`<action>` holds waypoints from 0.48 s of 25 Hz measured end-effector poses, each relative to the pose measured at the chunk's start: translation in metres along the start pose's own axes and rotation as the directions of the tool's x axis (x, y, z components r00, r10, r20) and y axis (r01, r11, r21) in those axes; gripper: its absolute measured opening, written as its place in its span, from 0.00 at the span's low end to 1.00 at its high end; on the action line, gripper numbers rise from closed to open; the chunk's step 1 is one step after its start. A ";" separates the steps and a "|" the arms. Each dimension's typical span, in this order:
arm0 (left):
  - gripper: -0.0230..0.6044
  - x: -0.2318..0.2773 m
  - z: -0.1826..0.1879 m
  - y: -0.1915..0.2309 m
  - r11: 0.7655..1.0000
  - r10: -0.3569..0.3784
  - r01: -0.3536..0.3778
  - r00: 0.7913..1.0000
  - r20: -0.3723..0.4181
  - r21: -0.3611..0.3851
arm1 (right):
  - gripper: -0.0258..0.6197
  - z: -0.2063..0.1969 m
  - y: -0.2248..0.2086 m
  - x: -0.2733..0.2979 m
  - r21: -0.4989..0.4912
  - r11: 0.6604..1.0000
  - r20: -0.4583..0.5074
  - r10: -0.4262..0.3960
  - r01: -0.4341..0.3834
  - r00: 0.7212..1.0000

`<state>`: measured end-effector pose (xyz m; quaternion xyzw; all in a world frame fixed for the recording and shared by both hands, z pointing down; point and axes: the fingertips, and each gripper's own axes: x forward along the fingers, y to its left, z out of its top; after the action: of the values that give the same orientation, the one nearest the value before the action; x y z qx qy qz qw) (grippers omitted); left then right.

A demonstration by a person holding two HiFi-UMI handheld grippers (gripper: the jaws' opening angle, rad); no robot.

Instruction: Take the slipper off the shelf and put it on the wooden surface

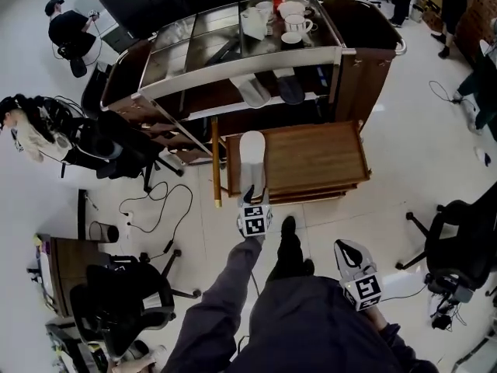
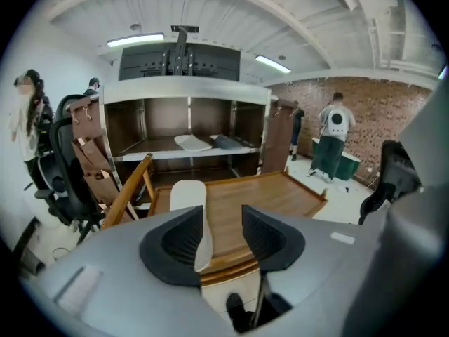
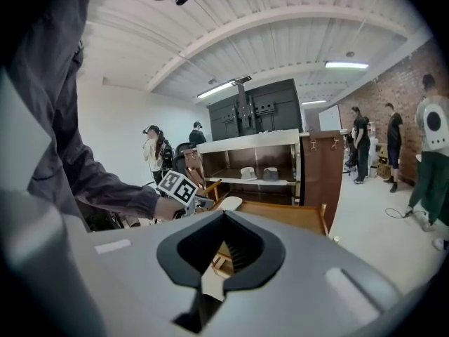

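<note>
Left gripper (image 2: 223, 215) open, white slipper (image 1: 252, 155) just ahead at 12 o'clock.
It lies at the wooden surface (image 1: 318, 158)'s 9 o'clock edge, off the shelf (image 1: 203, 109); placing looks done, only withdrawal left. Right gripper (image 3: 223, 253) closed, empty.

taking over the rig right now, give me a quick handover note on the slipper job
Left gripper: jaws open; the near end of the white slipper lies between them, not clamped.
Right gripper: jaws together, empty, off to the side.
Things: the white slipper lies along the left edge of the wooden surface. A second white slipper and a dark slipper sit on the shelf.
Done: one slipper is down on the wood.
Left: back the left gripper off.
</note>
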<state>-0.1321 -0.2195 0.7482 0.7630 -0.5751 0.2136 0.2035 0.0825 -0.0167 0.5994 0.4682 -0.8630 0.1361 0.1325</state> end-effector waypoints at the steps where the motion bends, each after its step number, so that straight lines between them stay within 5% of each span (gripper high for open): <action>1: 0.34 0.020 -0.007 0.016 1.000 0.025 -0.024 0.999 -0.037 0.016 | 0.04 0.003 -0.004 0.007 0.002 1.000 -0.012 -0.007 0.007 1.000; 6: 0.35 0.106 -0.049 0.069 0.992 0.099 -0.081 0.971 -0.218 0.092 | 0.04 0.014 -0.028 0.045 0.017 0.998 -0.100 -0.053 0.055 0.994; 12: 0.29 0.155 -0.083 0.092 0.995 0.093 -0.076 0.930 -0.356 0.062 | 0.04 0.037 -0.048 0.090 0.030 0.995 -0.159 -0.091 0.097 0.983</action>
<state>-0.1904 -0.3197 0.9098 0.6903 -0.5554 0.3713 0.2776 0.0719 -0.1252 0.6022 0.4985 -0.8240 0.1827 0.1978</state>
